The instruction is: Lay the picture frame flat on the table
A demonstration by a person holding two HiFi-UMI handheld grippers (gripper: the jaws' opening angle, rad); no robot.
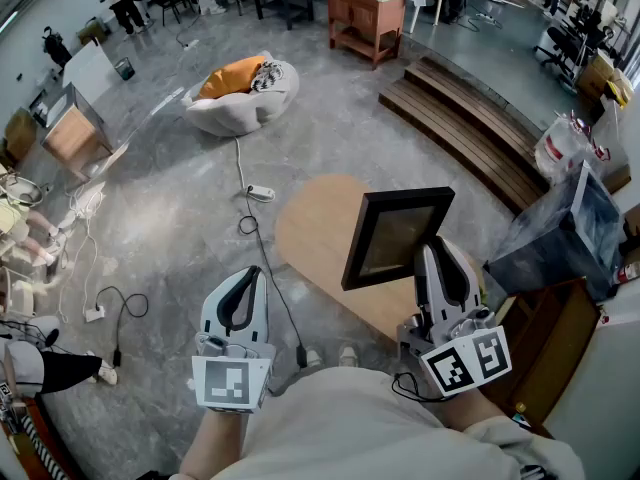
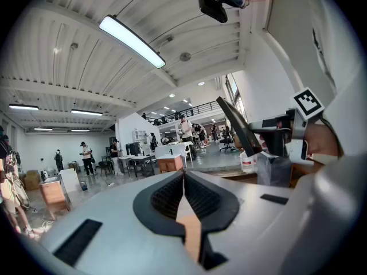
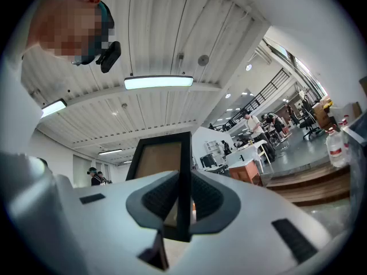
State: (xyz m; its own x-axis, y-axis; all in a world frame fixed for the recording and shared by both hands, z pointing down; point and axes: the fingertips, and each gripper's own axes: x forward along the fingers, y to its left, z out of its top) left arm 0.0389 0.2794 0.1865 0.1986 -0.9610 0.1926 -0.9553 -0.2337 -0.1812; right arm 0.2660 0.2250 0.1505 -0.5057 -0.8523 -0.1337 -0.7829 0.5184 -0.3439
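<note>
A black picture frame [image 1: 395, 236] with a brown panel is held upright above the light wooden table [image 1: 315, 230]. My right gripper [image 1: 432, 250] is shut on the frame's right edge. In the right gripper view the frame [image 3: 162, 153] rises between the jaws of my right gripper [image 3: 183, 182], edge on. My left gripper [image 1: 251, 273] hangs to the left over the floor, shut and holding nothing. In the left gripper view the left gripper [image 2: 184, 173] has its pads pressed together, and the frame [image 2: 237, 125] shows tilted at the right.
A dark wooden cabinet [image 1: 545, 343] and a grey plastic bag [image 1: 560, 233] stand to the right. Wooden steps [image 1: 465, 128] lie beyond the table. A white beanbag [image 1: 245, 96] and a power strip with cables [image 1: 258, 194] are on the floor.
</note>
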